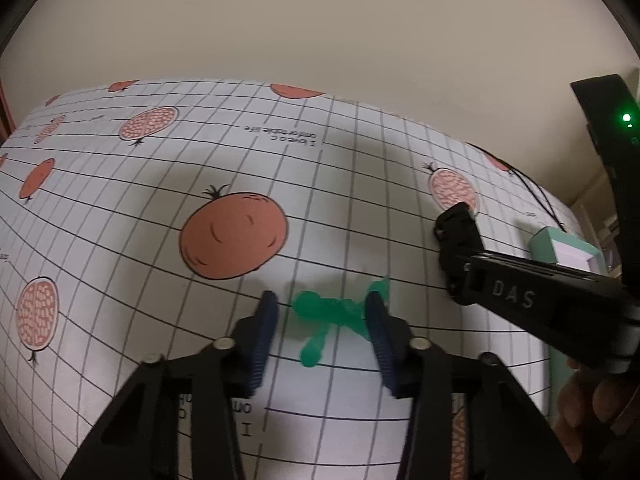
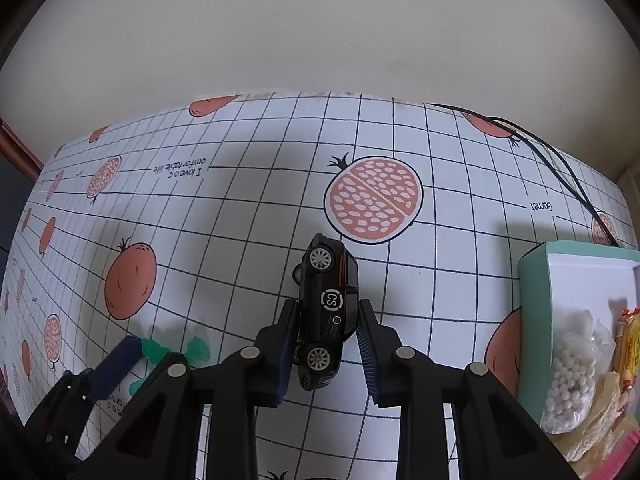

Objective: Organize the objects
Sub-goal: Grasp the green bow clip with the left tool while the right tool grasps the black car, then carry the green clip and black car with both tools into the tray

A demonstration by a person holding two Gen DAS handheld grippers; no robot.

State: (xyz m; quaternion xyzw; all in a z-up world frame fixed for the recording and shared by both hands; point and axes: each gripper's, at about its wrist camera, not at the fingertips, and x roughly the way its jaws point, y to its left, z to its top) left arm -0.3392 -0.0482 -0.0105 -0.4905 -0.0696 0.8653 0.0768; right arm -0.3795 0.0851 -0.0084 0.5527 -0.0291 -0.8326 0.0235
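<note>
A green toy figure lies on the checked pomegranate tablecloth. My left gripper is open around it, with the right blue pad against the toy and the left pad apart from it. In the right wrist view a black toy car is turned on its side, wheels toward the camera. My right gripper is shut on it. The green toy and the left gripper's blue finger show at the lower left there. The right gripper reaches in from the right of the left wrist view.
A teal open box stands at the table's right edge, holding a bag of white beads and yellow packets. The box also shows in the left wrist view. A black cable crosses the far right corner. A plain wall lies behind.
</note>
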